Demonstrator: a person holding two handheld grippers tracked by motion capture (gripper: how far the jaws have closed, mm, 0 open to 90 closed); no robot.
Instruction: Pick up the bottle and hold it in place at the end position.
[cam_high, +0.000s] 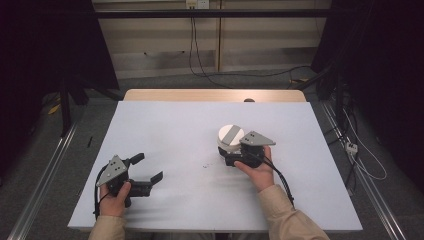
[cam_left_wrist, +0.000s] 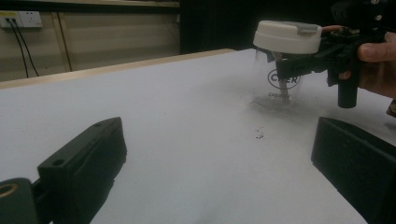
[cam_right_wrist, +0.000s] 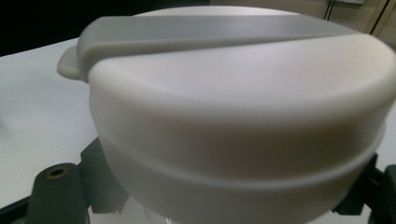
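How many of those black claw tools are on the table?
2: the left gripper in the left hand near the table's front left, jaws apart, and the right gripper clamped on the jar right of centre.

**Lighting and picture quality**

Overhead light falls evenly on the white worktop (cam_high: 200, 150); the surroundings to either side lie in near darkness. Shadows under the hands are soft and short. The high view is slightly grainy. In the right gripper view the white lid (cam_right_wrist: 233, 116) sits too close, soft and out of focus. The left gripper view blurs its near black tongs (cam_left_wrist: 224, 172).
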